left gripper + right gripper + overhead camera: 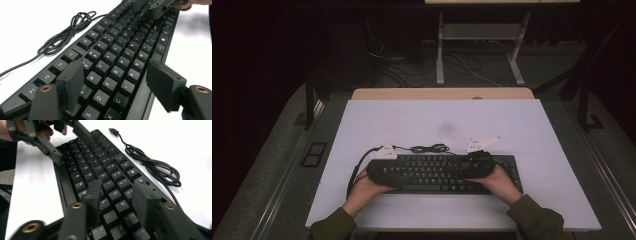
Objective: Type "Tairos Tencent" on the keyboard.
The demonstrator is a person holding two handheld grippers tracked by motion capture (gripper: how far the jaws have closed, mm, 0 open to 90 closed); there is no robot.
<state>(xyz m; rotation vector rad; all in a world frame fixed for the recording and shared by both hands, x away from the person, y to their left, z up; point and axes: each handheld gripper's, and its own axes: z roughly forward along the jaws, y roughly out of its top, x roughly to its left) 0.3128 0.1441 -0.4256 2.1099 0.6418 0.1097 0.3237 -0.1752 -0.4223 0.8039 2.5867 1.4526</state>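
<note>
While both hands rest low at the near edge of the table (362, 120), I have the left gripper (115, 82) and the right gripper (117, 200) hovering over the one keyboard (442, 172), which lies flat across the near middle of the white top. In the left gripper view my jaws stand apart over the letter rows, one pad near the E key, the other past the keyboard's near edge, and nothing is pinched between them. In the right gripper view the jaws sit closer together above the keys around O and P; I see keys in the gap, but I cannot tell whether the pads touch any cap, and they clamp nothing.

I judge this to be the key-pressing step, with each tool lined up over its own half of the board. The next move calls for a short, straight dip so one pad tip lands on a single cap, without raking its neighbours or shoving the board.

Beyond the keyboard lies its cable (430, 148), one bundled coil on the bare top just behind the far edge, with its plug lying free.

Count: one keyboard, one cable, two grippers, two hands.
</note>
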